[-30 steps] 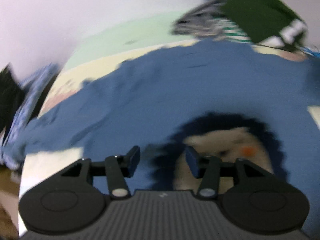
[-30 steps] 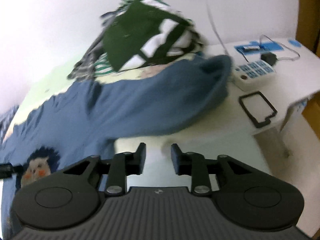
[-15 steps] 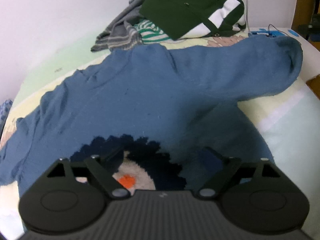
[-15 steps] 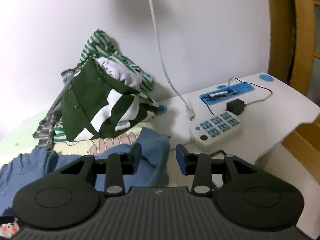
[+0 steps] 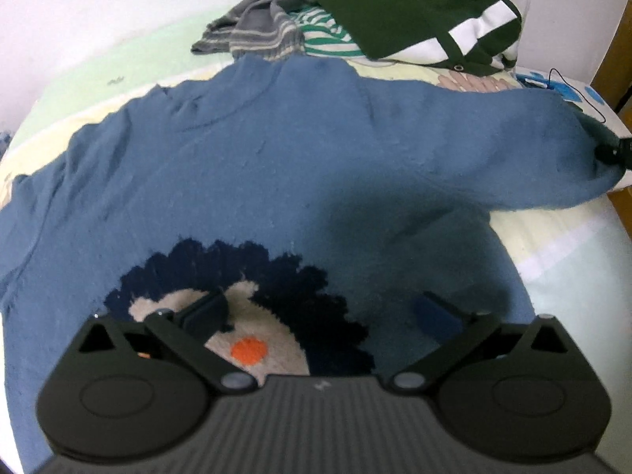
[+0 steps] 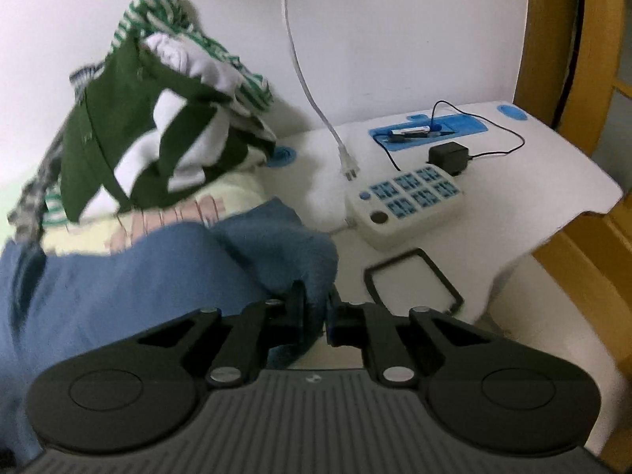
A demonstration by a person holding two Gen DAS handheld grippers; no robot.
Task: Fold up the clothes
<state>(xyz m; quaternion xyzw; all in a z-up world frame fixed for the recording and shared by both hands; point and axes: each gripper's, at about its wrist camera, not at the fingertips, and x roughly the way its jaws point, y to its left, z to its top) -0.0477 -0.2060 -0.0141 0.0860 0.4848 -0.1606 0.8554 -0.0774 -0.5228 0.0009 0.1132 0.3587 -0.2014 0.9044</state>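
- A blue sweater (image 5: 300,166) is lying spread flat across a pale bedsheet (image 5: 561,245), its knitted hedgehog motif (image 5: 245,316) facing up at the near edge of the left wrist view.
- The left gripper (image 5: 320,312) is hovering over that motif with its jaws opening to their widest; nothing is sitting between them, and the fingers (image 5: 205,310) are not pinching any cloth.
- The sweater's right sleeve (image 5: 513,154) is stretching out to the right, toward the edge of the bed.
- The right gripper (image 6: 316,312) is closing on the cuff end of that sleeve (image 6: 276,249); blue fabric is bunching between its narrow jaws, and the pads are pressing on it.
- In the left wrist view the tip of the right gripper is showing as a small dark shape at the sleeve's far right end.
- A heap of other clothes is sitting at the far side of the bed against the wall: a dark green garment with white stripes (image 5: 414,8), a green-and-white striped piece (image 6: 166,12) and a grey striped piece (image 5: 252,27).
- Right of the bed, a white table (image 6: 553,181) is carrying a power strip with blue sockets (image 6: 407,201), a black adapter (image 6: 448,156) with its cord, and a black rectangular frame (image 6: 412,280).
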